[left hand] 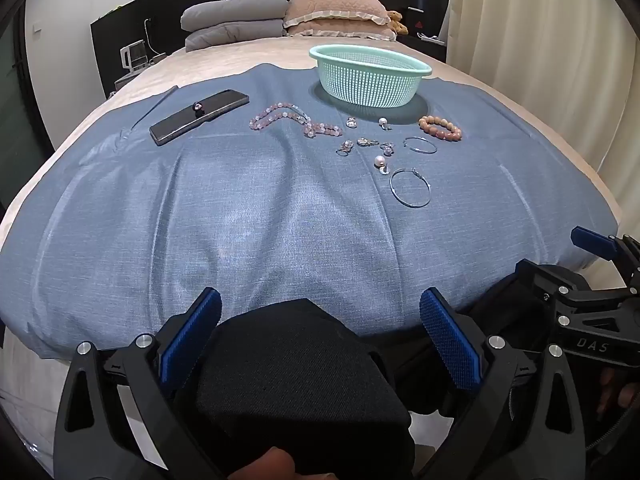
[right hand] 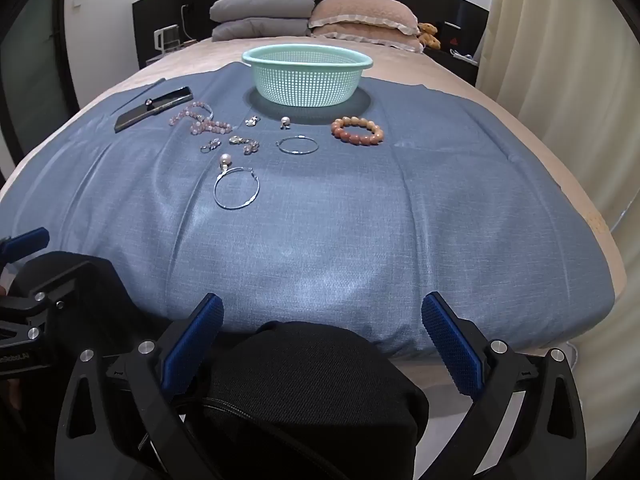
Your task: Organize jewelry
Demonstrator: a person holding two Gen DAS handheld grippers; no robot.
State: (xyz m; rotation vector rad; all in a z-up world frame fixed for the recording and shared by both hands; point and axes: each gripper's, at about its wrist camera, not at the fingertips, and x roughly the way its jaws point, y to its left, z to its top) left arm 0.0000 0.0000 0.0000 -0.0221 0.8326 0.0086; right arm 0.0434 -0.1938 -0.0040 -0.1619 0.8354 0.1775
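Jewelry (right hand: 240,148) loose on blue cloth (right hand: 320,240) nr basket (right hand: 306,76), phone (right hand: 154,109); both jaws wide open, empty.

Your bed (left hand: 280,46) carries a blue cloth (left hand: 260,220). On it, a green basket (left hand: 370,76) sits farthest back; nearer you lie bracelets, hoops, earrings, and left, a phone (left hand: 199,117).

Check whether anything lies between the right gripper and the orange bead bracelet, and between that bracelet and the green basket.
Nothing visible does. The right gripper hangs open at the near edge of the bed, with only bare blue cloth up to the orange bead bracelet. The green basket stands just behind it, apart.
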